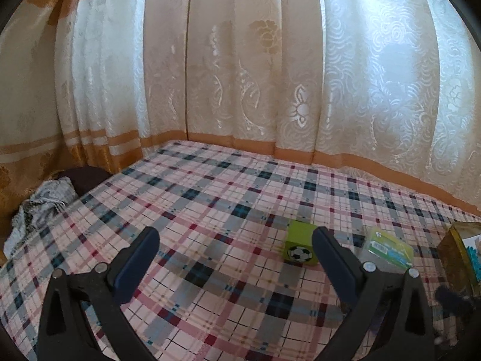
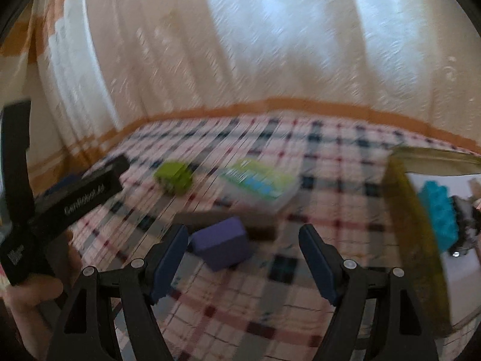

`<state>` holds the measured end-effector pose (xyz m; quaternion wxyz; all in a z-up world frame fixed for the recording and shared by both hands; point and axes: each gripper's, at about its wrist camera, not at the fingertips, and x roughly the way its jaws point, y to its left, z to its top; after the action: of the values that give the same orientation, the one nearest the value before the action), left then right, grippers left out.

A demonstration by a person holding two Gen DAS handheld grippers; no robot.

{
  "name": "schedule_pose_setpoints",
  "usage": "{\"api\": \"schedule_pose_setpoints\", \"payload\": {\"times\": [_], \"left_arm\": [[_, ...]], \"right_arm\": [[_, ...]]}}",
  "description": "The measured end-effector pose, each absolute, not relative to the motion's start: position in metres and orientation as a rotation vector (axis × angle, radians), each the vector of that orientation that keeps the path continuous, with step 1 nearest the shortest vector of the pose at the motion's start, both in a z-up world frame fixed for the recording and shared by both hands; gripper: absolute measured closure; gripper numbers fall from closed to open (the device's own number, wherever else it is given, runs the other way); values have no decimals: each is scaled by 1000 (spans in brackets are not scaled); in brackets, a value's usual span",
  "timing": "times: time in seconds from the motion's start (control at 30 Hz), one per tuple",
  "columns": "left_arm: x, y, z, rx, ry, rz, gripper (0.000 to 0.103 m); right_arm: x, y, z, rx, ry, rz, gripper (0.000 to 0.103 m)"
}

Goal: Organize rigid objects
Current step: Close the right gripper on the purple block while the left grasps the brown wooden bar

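Both my tongs wide open, nothing held. Left tongs (image 1: 236,245) over plaid bed (image 1: 210,198), green block (image 1: 300,245) by its right finger. Right tongs (image 2: 243,245) near purple block (image 2: 221,245).

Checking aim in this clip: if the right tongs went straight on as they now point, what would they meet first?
Probably the purple block, lying just ahead of the open right tongs, slightly toward the left finger. The frame is blurred, so depth is uncertain.

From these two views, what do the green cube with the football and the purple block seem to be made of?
Green cube: probably painted wood or plastic; flat matte faces, crisp edges, printed ball. Purple block: possibly foam or matte plastic; dull, no shine, slightly soft edges, but the picture is blurred.
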<state>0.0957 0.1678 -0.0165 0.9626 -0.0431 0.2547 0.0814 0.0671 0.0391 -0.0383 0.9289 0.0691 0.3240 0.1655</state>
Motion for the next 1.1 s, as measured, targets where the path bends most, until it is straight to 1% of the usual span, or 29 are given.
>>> {"api": "schedule_pose_setpoints", "payload": {"times": [0.2, 0.3, 0.33, 0.37, 0.4, 0.43, 0.47, 0.77, 0.93, 1.03, 1.1], "left_arm": [[97, 164, -17, -75, 519, 135, 1], [96, 159, -16, -52, 513, 120, 1], [96, 157, -16, -46, 512, 117, 1], [95, 156, -16, -41, 510, 114, 1], [95, 155, -15, -37, 505, 111, 1], [94, 154, -15, -34, 500, 108, 1], [93, 154, -15, -31, 495, 106, 1], [89, 140, -12, 28, 469, 37, 1], [82, 104, -11, 183, 439, -133, 1], [79, 79, -15, 297, 453, -264, 1], [78, 63, -19, 366, 475, -334, 4]], "right_arm": [[87, 60, -53, 143, 791, 347, 25], [94, 64, -58, 150, 821, 359, 28], [94, 64, -57, 149, 816, 360, 33], [94, 64, -57, 152, 817, 363, 40], [94, 63, -57, 146, 817, 357, 44], [94, 63, -57, 139, 817, 357, 52], [94, 62, -58, 126, 818, 360, 55], [79, 26, -58, 32, 798, 390, 57], [72, 2, -57, 39, 772, 384, 57], [70, -8, -57, 60, 764, 391, 57], [70, -12, -56, 71, 758, 395, 57]]}}
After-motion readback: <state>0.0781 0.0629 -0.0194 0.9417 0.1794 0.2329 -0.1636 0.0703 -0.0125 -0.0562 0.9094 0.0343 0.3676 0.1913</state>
